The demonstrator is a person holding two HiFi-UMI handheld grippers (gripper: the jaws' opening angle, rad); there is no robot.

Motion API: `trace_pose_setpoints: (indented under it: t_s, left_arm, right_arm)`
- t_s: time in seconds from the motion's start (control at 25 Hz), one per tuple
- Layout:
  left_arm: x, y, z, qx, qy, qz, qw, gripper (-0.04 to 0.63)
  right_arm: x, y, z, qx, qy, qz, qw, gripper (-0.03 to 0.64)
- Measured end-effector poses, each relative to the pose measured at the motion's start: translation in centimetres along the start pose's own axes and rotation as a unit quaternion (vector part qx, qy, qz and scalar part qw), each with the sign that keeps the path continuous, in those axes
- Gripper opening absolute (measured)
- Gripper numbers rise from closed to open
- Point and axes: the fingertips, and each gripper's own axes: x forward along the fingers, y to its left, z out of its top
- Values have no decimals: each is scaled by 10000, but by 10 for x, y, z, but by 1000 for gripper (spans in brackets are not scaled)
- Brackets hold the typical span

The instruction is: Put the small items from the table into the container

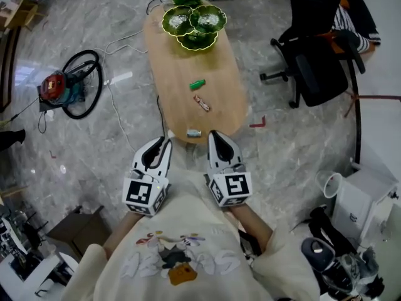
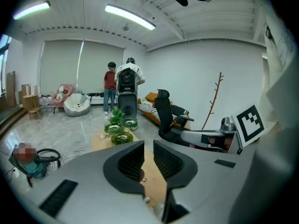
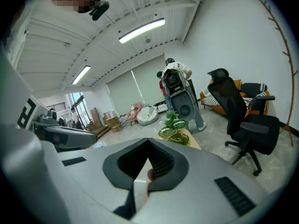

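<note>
The small silver item (image 1: 193,132) lies at the lower edge of the table (image 1: 169,61), just above and between your tools, a little nearer your right gripper (image 1: 215,135), closed on nothing, than your left gripper (image 1: 164,142), slightly parted and empty; the green container (image 1: 194,24) stands near the frame's top.

Green tube (image 1: 198,84), reddish wrapper (image 1: 201,103), small silvery item (image 1: 193,133), perhaps candy, on table (image 1: 175,61); green three-bowl dish (image 1: 194,24) far end.
</note>
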Motion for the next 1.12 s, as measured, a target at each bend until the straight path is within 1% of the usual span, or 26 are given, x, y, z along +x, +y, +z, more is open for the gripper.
trace_pose_setpoints:
  t_s: [0.28, 0.44, 0.52, 0.56, 0.64, 0.68, 0.84, 0.96, 1.12]
  left_arm:
    - [9, 1, -2, -48, 30, 17, 10000, 67]
    - [16, 1, -12, -96, 73, 121, 9999, 67]
    - [23, 4, -19, -186, 121, 168, 9996, 67]
    - [26, 7, -24, -300, 151, 181, 9993, 67]
    - [29, 13, -36, -535, 227, 191, 9981, 67]
    - [30, 16, -43, -596, 270, 188, 9977, 67]
    - [47, 27, -69, -763, 440, 225, 9959, 67]
    - [60, 37, -87, -952, 535, 280, 9936, 67]
    - [74, 50, -111, -1034, 677, 250, 9920, 67]
  right_arm:
    - [10, 1, -15, -414, 282, 314, 9983, 3]
    - [18, 5, -17, -608, 318, 636, 9956, 3]
    - [24, 5, -23, -731, 364, 702, 9942, 3]
    - [28, 4, -28, -828, 414, 729, 9930, 3]
    - [37, 7, -39, -1019, 566, 835, 9897, 3]
    - [42, 10, -45, -1070, 655, 913, 9879, 3]
    - [63, 9, -67, -1155, 1062, 1222, 9800, 5]
    - [77, 1, -92, -1347, 1378, 1342, 9720, 5]
    - [98, -4, -128, -1636, 1776, 1455, 9594, 8]
